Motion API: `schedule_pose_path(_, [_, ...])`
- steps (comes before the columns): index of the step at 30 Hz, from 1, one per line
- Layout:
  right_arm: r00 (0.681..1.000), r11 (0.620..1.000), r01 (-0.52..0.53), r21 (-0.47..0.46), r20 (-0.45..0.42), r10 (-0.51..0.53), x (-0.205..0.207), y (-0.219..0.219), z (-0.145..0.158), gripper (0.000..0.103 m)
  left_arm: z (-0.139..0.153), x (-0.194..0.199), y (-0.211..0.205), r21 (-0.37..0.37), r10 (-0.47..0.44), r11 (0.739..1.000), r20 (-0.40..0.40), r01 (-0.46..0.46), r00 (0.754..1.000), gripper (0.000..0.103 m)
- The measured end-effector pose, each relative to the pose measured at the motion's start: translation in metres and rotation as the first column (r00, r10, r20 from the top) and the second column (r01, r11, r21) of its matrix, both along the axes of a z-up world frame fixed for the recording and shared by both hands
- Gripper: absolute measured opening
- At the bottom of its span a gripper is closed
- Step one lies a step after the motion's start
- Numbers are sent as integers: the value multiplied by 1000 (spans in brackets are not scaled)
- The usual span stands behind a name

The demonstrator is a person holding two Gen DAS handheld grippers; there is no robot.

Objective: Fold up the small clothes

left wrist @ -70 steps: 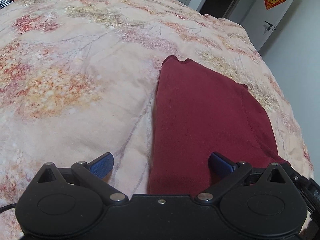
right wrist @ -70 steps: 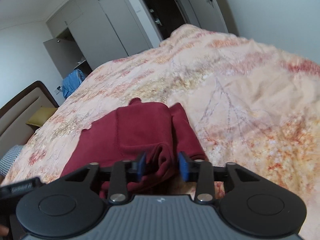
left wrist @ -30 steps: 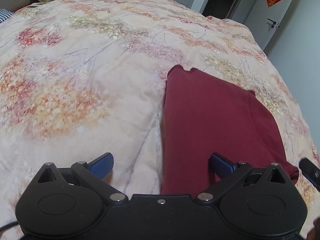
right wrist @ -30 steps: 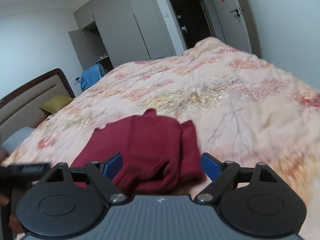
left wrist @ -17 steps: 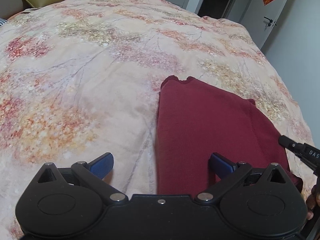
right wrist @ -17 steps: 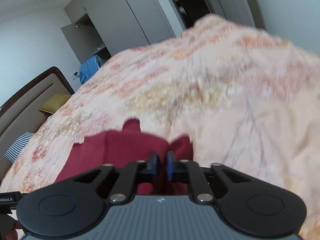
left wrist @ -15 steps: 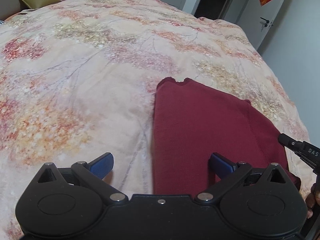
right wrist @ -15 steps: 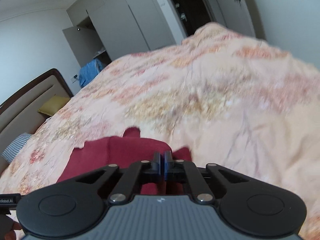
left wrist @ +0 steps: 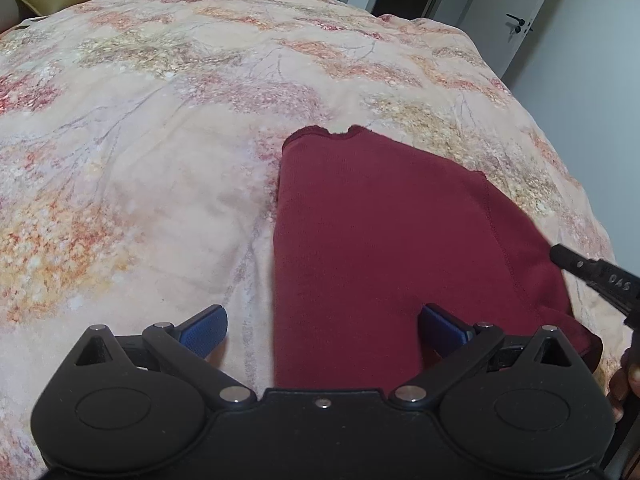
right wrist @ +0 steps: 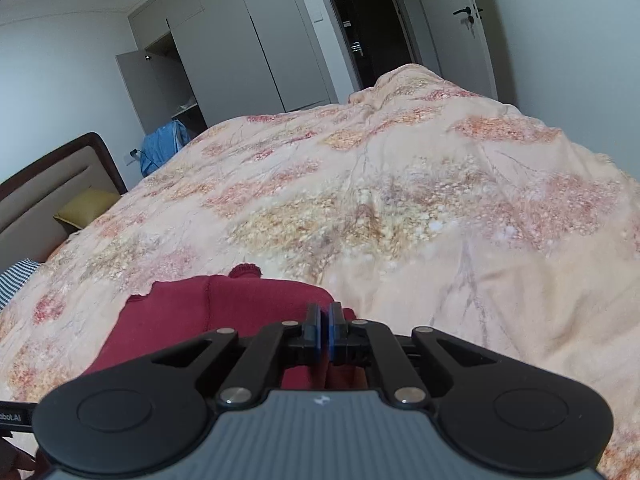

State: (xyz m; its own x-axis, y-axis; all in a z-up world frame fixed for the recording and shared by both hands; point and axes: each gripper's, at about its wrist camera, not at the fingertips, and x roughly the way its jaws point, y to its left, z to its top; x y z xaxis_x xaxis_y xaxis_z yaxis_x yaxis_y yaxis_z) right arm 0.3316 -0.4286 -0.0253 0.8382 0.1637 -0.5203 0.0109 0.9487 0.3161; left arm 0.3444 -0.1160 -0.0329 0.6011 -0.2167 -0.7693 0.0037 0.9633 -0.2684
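A dark red knit garment [left wrist: 380, 220] lies folded flat on the floral bedspread [left wrist: 140, 140]. My left gripper [left wrist: 322, 318] hovers open over its near end, and the garment's left edge runs between the blue fingers. The right gripper [right wrist: 324, 320] is shut, its pads pressed together low over the garment's [right wrist: 224, 300] right side. No cloth shows between those pads. In the left wrist view the right gripper's black tip [left wrist: 560, 254] reaches in at the garment's right edge.
The bed's right edge drops off next to a white wall and door [left wrist: 516, 20]. A headboard [right wrist: 52, 184], a yellow pillow [right wrist: 86, 206] and a blue garment [right wrist: 162, 148] lie at the far left. Wardrobes [right wrist: 240, 48] stand behind.
The right gripper went from wide open to shut while moving forward over the garment's right side, then held still. The left gripper drifted slightly and stayed open.
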Motion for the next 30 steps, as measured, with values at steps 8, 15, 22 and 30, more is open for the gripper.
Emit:
schedule_pose_path(8, [998,996,27,89,-56,-22,-13,-23,-26,4,8,-1,6,29,-1,1000,3,1,1000,102])
schedule_pose_path(15, [1000,987,-1,159,-4,2,-37,-29,-9,81,28,-3,24,33,21,999,64,-23,998,102])
schedule_pose_path(22, [994,965,-90,248,-36,102,-30,-12,-18,101,12,15,41,28,25,999,-11,-25,1000,102])
schedule_pose_path(30, [989,963,-119,242,-58,137,-25,12,-30,102,-5,16,37,-12,18,1000,-22,-18,1000,103])
